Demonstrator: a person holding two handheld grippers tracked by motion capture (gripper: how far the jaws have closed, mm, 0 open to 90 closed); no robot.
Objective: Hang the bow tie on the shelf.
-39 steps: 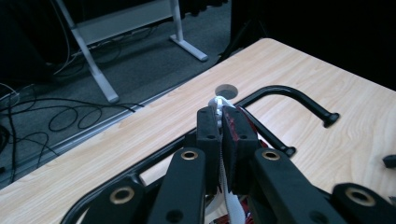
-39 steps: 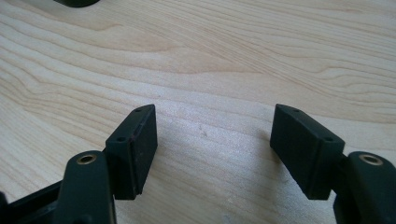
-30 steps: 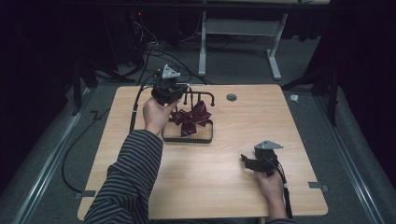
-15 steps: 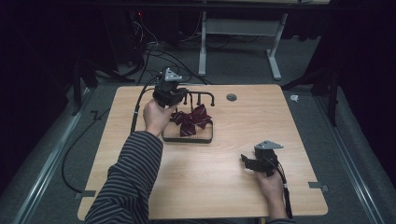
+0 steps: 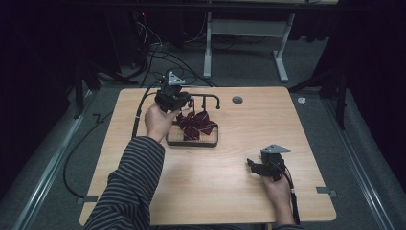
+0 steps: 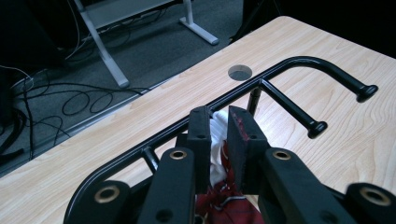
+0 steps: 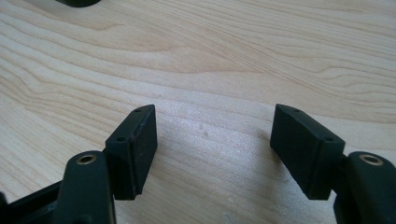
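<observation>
Pale wooden table [image 5: 210, 182] in a dark room, carrying a small tray [image 5: 191, 140] with a black metal rack [image 6: 280, 79] and a dark red cloth [image 5: 194, 125] heaped on it. Left gripper [image 6: 218, 122] clamped on a white-and-red fold of that cloth beside the rail; right gripper [image 7: 212, 149] spread wide, idle over bare wood. Best done by lifting slowly, clear of the rail, keeping the pinch firm so the fold cannot slip or snag.

Bare bench [image 5: 230, 177] spreads across the lower middle and the whole right of the high view. At upper centre the black rack [image 5: 205, 99], its wooden base [image 5: 191, 142] and the dark red cloth [image 5: 194, 125] block passage.
</observation>
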